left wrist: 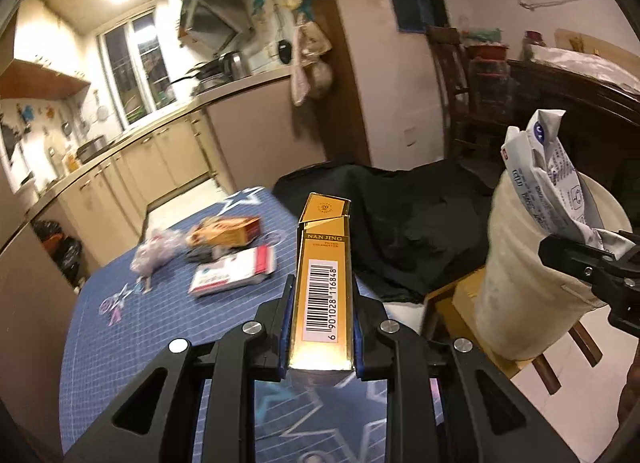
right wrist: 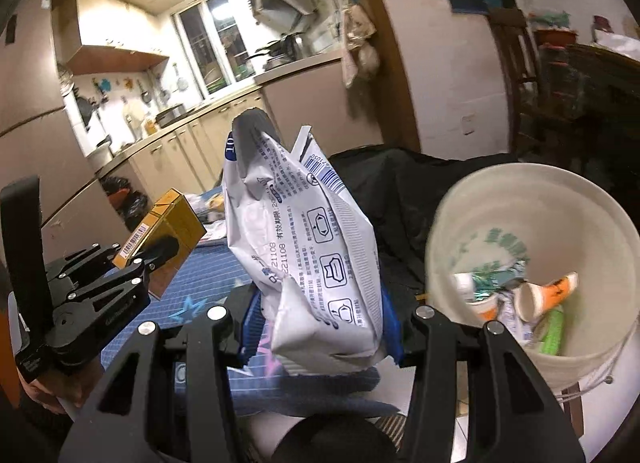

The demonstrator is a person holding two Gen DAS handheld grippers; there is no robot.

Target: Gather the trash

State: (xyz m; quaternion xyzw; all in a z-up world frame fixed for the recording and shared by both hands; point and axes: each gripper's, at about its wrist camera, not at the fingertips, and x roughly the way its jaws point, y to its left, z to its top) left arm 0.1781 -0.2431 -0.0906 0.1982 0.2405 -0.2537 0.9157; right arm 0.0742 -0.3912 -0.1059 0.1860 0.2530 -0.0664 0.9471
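Some trash already lies in the white bucket (right wrist: 532, 199); a gold cigarette pack (left wrist: 322, 283) is clamped in the left gripper (left wrist: 320, 327) and a crumpled white pouch (right wrist: 316, 263) in the right gripper (right wrist: 320, 327), while several packets (left wrist: 232, 275) are left on the blue tablecloth (left wrist: 120, 327).

We noted both tools as matte black plastic linkages with triangular cutouts in the arms and round silver screw heads at the pivots. The left tool (left wrist: 322, 327) carried blue pads inside its fingers. The right tool (right wrist: 320, 327) had the same blue pads. A tall black handle rose behind the left tool.
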